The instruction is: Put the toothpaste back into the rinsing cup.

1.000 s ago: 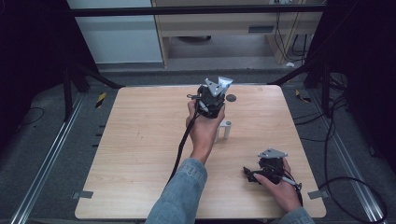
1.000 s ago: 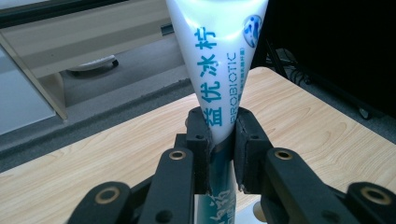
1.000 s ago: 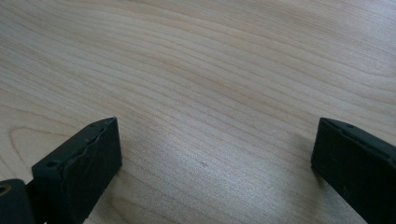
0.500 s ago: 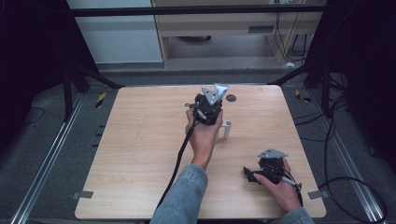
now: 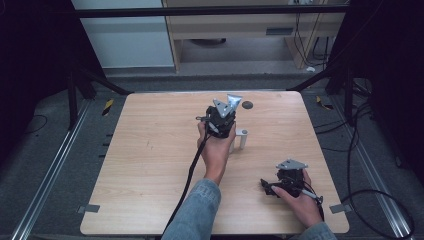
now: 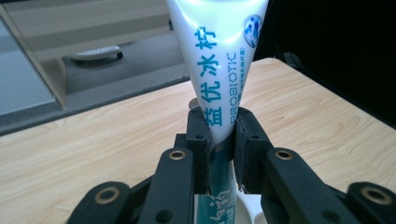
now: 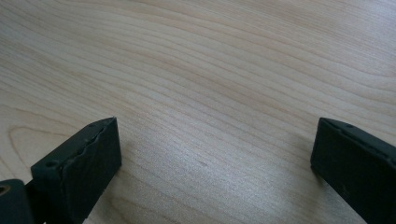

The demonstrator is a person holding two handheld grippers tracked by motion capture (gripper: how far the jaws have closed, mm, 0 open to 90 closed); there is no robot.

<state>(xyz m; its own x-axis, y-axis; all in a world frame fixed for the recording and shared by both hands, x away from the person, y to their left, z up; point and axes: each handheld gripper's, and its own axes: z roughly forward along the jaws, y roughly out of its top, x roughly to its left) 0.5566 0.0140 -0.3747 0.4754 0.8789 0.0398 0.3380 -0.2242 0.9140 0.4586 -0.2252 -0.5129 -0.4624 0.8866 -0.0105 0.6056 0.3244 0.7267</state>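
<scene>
My left gripper (image 5: 223, 120) is held above the middle of the wooden table (image 5: 150, 150), shut on a white toothpaste tube (image 6: 219, 60) with blue-green lettering. The tube stands nearly upright between the jaws, which pinch its narrow part in the left gripper view (image 6: 219, 140). Its wide flat end (image 5: 233, 99) sticks up above the gripper. The lower end is hidden by the jaws and the hand. My right gripper (image 5: 272, 189) rests on the table at the front right, held by the other hand. Its jaws stand wide apart over bare wood in the right gripper view (image 7: 210, 158).
A small white upright holder (image 5: 241, 139) stands on the table just right of the left hand. A dark round disc (image 5: 247, 105) lies near the far edge. Cables trail from both grippers; the left one's cable (image 5: 190, 175) runs along the forearm.
The left hand has come down toward the table with the tube still in its jaws. The right hand and its gripper have stayed put.
</scene>
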